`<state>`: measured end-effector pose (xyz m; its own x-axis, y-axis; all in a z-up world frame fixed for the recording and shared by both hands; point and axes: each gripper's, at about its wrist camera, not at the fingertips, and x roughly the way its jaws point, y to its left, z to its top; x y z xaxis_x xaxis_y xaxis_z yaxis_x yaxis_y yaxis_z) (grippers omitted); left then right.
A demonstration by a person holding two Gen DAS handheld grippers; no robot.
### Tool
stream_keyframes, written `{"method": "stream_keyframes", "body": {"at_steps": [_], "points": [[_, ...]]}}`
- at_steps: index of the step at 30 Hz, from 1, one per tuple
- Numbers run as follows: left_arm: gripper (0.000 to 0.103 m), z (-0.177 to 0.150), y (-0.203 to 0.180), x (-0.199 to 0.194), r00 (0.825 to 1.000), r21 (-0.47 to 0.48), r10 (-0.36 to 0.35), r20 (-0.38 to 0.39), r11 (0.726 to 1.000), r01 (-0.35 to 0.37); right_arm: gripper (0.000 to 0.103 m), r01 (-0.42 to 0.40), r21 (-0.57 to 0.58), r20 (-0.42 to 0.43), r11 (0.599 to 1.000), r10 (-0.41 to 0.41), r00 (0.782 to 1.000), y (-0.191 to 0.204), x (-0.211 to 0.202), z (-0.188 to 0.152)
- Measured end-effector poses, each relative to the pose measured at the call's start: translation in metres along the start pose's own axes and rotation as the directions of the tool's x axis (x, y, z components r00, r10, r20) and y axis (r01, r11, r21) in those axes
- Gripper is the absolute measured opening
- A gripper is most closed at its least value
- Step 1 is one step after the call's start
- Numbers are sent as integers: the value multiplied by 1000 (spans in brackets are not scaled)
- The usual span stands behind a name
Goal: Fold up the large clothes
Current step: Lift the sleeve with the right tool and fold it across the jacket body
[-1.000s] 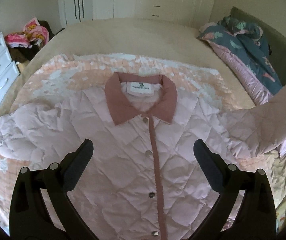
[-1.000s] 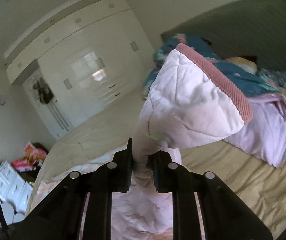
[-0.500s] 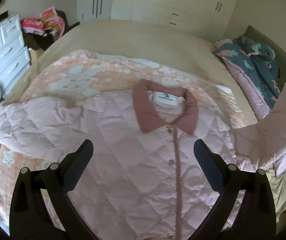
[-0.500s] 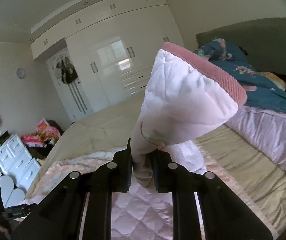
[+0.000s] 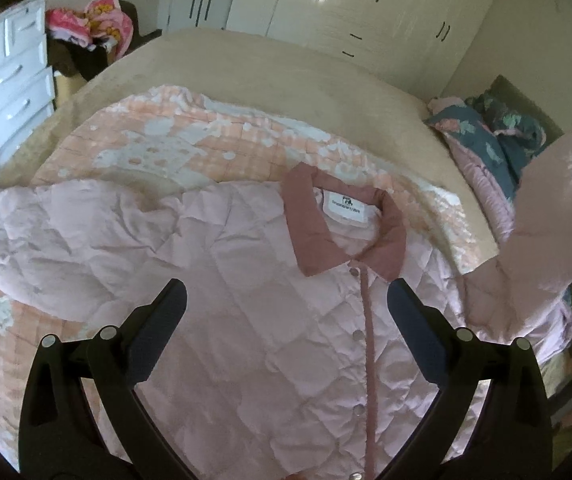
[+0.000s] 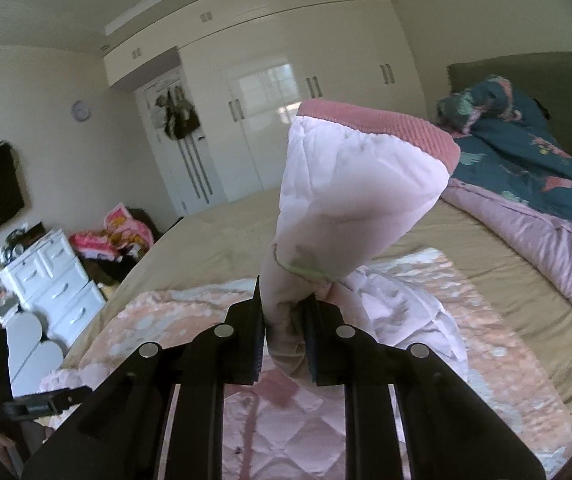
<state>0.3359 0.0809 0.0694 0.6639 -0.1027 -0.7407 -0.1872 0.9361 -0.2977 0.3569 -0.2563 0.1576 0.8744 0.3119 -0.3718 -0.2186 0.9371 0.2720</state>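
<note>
One garment is in play: a pale pink quilted jacket (image 5: 246, 320) lying face up, buttoned, on a peach patterned blanket (image 5: 158, 148) over the bed (image 5: 286, 68), its dusty-rose collar (image 5: 305, 224) toward twelve o'clock in the left wrist view. Its far sleeve (image 5: 46, 240) sprawls flat toward nine o'clock. The other sleeve (image 6: 345, 200) is lifted off the bed, pinched a little below its ribbed cuff (image 6: 377, 124) by the right gripper (image 6: 284, 320), whose jaws are clamped tight on the bunched fabric. The left gripper (image 5: 286, 308) hovers over the chest, fingers wide apart, holding nothing.

To do this fold well, I would carry the raised sleeve across toward the button placket and lay it flat, cuff pointing to the hem, keeping the shoulder seam as the crease. The left gripper could pin the shoulder, though how taut the sleeve hangs is hard to judge through the fisheye. A rumpled duvet (image 6: 525, 168) lies at three o'clock, well apart.
</note>
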Motion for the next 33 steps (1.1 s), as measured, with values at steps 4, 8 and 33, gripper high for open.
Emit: {"method": "stream_keyframes", "body": {"at_steps": [4,8,33], "points": [[94,2,10,0,1000,-11,2,-2,1000,-2,16,-32,-30,-24,999,31,999,25,16,-13],[94,3,19,0,1000,-16,20,-3,1000,-20,16,-65,-55,-62,996,62,996,48,35,-32],[94,-10,46,15,994,-74,-108,17,991,109,30,-193,-86,-379,977,147,914,129,128,-191]]}}
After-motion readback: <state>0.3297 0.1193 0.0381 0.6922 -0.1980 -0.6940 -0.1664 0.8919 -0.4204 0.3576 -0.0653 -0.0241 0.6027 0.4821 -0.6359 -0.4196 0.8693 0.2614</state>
